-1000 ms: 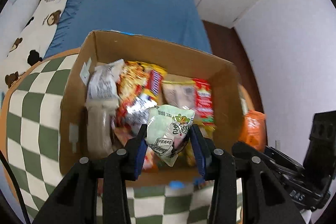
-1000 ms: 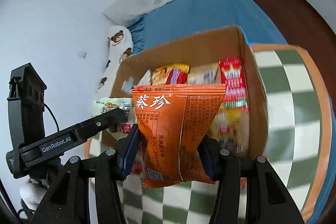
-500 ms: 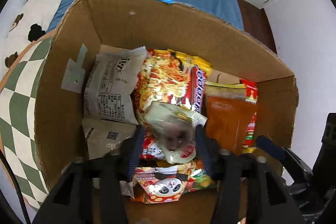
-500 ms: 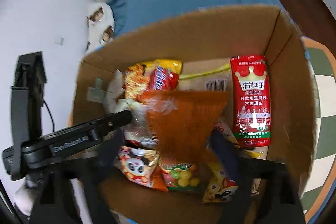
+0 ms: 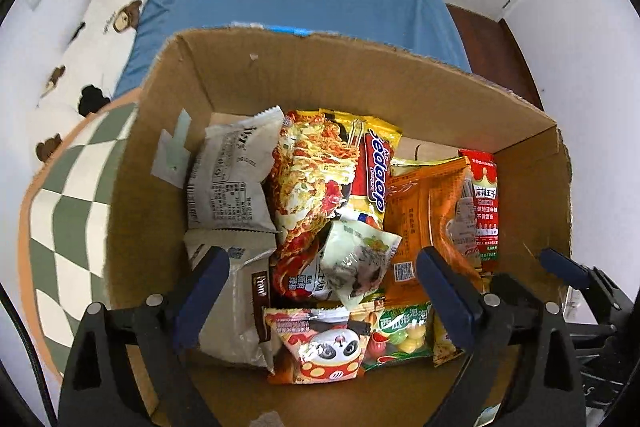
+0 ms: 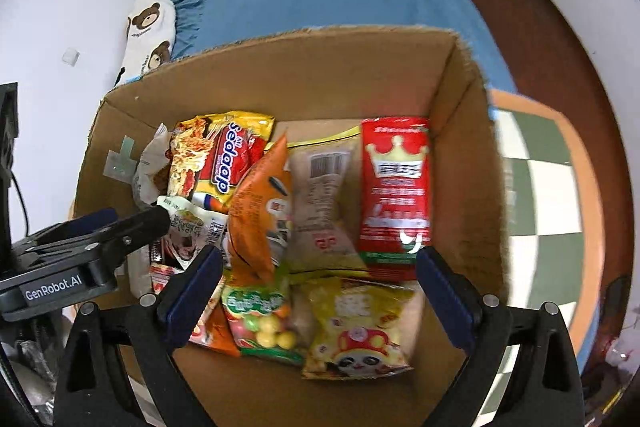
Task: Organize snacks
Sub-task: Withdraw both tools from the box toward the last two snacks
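Cardboard box [image 5: 224, 75], on checked table [image 5: 68, 211]: holds all snacks in view.
- Pale green packet [image 5: 356, 259]: middle of box, loose on top of the noodle packet [image 5: 316, 179].
- Orange packet [image 6: 260, 211]: right of the green one, propped on edge against neighbours.
- Red packet [image 6: 394, 187]: by the box's right wall.
- Grey packets [image 5: 232, 183]: by the left wall.
- Left gripper [image 5: 324, 295]: over the box, jaws opening, clamping nothing.
- Right gripper [image 6: 316, 291]: over the box, jaws wide apart, empty.
Status, judged: both packets delivered; no snack seen outside the box. Possibly left: tidying the propped orange packet.
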Demonstrator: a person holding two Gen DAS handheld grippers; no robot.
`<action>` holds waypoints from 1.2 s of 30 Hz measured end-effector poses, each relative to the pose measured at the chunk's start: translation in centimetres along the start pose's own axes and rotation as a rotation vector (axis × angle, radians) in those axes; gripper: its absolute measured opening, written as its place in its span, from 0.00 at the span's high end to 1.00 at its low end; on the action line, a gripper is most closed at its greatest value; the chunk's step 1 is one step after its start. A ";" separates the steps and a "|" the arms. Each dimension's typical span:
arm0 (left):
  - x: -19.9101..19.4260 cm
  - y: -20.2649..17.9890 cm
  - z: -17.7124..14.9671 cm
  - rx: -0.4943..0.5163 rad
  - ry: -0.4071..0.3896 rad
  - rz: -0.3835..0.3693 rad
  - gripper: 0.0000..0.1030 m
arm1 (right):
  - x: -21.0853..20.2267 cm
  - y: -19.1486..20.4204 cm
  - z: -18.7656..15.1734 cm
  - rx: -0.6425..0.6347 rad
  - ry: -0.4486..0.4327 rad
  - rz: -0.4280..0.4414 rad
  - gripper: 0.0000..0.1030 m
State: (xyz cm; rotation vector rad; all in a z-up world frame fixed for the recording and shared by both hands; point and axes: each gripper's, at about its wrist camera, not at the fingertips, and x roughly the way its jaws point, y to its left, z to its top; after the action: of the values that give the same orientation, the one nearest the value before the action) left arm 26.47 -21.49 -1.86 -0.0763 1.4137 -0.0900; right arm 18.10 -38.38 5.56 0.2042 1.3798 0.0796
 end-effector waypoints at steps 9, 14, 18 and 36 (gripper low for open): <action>-4.0 -0.3 -3.2 0.012 -0.121 0.026 0.07 | -4.1 -0.3 -3.0 -0.010 -0.083 -0.043 0.04; -6.6 -0.6 -5.8 0.030 -0.196 0.067 0.07 | -6.6 -0.2 -5.4 -0.017 -0.146 -0.038 0.04; -8.8 -0.6 -8.2 0.027 -0.252 0.068 0.07 | -8.7 0.1 -7.7 -0.029 -0.197 -0.039 0.04; -18.4 -1.7 -19.1 0.038 -0.517 0.116 0.07 | -18.1 2.2 -17.1 -0.075 -0.412 -0.046 0.04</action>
State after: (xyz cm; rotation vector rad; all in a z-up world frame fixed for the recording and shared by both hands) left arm 4.71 -21.19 13.40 0.0141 0.8970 0.0006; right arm -1.95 -37.71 20.48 0.1177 0.9687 0.0478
